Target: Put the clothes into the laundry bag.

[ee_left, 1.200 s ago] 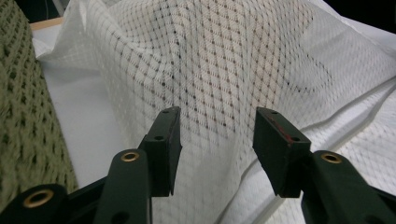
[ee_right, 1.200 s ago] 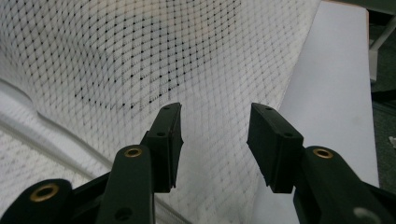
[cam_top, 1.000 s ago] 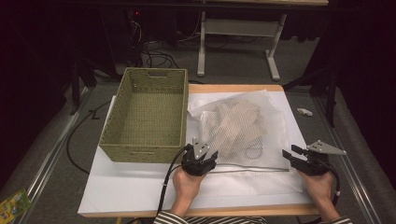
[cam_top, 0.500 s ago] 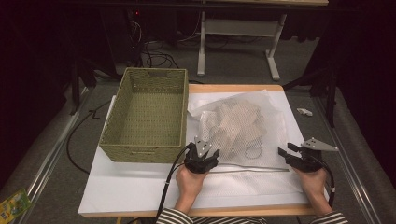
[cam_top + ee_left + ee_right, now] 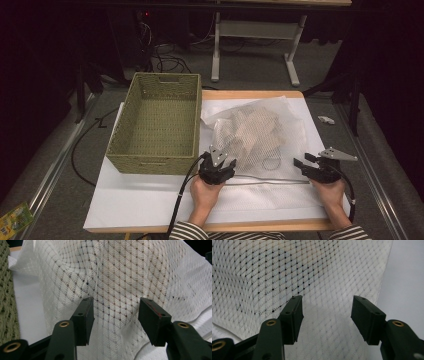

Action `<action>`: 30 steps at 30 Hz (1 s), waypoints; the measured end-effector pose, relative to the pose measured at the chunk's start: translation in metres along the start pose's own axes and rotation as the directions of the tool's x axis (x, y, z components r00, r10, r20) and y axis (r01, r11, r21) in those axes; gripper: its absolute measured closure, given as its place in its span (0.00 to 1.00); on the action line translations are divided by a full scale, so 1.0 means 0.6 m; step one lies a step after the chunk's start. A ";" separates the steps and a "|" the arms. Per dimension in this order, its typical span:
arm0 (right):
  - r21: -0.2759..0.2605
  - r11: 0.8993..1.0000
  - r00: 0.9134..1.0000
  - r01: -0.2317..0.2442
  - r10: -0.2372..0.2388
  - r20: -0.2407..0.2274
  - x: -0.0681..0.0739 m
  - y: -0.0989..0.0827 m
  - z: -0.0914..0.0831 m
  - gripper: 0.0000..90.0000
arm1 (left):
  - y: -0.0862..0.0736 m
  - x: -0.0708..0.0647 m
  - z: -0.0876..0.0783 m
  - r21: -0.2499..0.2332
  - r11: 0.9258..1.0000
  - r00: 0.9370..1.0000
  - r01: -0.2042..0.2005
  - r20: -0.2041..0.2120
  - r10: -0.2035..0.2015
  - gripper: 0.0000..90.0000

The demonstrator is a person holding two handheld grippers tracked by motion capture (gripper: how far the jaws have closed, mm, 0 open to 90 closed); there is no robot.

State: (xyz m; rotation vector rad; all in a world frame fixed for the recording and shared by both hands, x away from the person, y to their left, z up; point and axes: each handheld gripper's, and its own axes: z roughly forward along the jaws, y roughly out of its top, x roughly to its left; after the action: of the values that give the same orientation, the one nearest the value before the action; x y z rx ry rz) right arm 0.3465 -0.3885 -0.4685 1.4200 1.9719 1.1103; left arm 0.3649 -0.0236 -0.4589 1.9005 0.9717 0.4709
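Mesh laundry bag (image 5: 260, 137) was lying on the table (image 5: 140, 205) beside the basket (image 5: 157, 125), stuffed but not yet moved; both the left tool (image 5: 113, 311) and right tool (image 5: 325, 310) sat spread over its near edge, jaws just widened, pinching nothing; lifting it was all left.

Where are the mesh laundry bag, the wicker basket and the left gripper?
mesh laundry bag (image 5: 257, 132), high view, on its bulging middle over the clothes inside.
wicker basket (image 5: 152, 164), high view, on its near wall.
left gripper (image 5: 115, 312), left gripper view, midway between its fingers.
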 end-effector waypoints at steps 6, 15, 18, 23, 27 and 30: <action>-0.001 1.000 1.000 0.002 -0.002 0.018 -0.002 -0.002 0.006 0.44 | -0.011 0.005 0.009 -0.012 1.000 1.000 0.029 0.003 -0.029 0.50; 0.000 1.000 0.999 -0.004 0.004 0.038 0.001 -0.004 0.007 0.43 | -0.017 0.009 0.018 0.005 1.000 1.000 0.016 -0.008 -0.016 0.49; -0.004 1.000 0.999 0.003 -0.003 0.047 0.003 -0.006 0.006 0.43 | -0.020 0.011 0.022 0.021 1.000 1.000 0.008 -0.012 -0.008 0.48; -0.011 1.000 0.999 0.020 -0.020 0.049 0.005 -0.007 0.005 0.42 | -0.023 0.010 0.024 0.018 1.000 1.000 0.007 -0.015 -0.006 0.47; -0.016 0.999 0.998 0.033 -0.032 0.060 0.010 -0.009 0.003 0.42 | -0.023 0.009 0.025 0.023 1.000 1.000 0.000 -0.019 0.001 0.45; -0.019 0.999 0.996 0.049 -0.047 0.073 0.015 -0.011 0.003 0.42 | -0.024 0.008 0.025 0.032 0.999 1.000 -0.006 -0.019 0.006 0.44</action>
State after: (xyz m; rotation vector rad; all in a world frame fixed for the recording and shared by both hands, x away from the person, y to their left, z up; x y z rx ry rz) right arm 0.3410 -0.3806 -0.4739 1.3755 1.9277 1.0406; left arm 0.3713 -0.0244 -0.4792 1.9314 0.9914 0.4799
